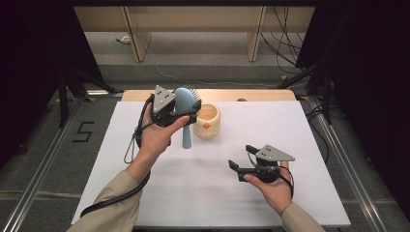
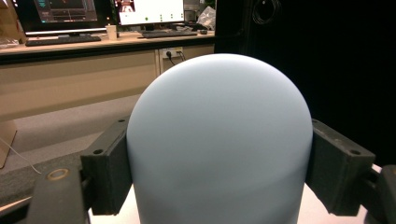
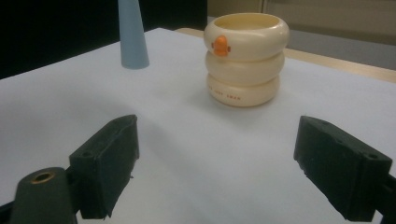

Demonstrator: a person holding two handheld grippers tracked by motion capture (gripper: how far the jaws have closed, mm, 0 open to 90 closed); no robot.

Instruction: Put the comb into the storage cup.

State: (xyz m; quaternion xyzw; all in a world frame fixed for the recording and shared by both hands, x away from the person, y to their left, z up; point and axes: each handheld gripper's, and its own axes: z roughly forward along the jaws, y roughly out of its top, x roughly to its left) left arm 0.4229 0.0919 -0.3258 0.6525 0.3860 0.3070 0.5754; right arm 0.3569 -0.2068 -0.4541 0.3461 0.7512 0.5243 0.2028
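Note:
A light blue hairbrush stands upright with its bristled head up and its handle pointing down to the white mat. My left gripper is shut on the brush head, and its smooth back sits between the two pads. A cream ringed cup with an orange mark stands just right of the brush, also seen in the right gripper view. My right gripper is at the front right, low over the mat. It is open, with nothing between its jaws.
The white mat covers a wooden table. Black curtains and metal floor rails flank both sides. Cables lie on the floor behind. A desk with monitors and a keyboard stands in the background of the left gripper view.

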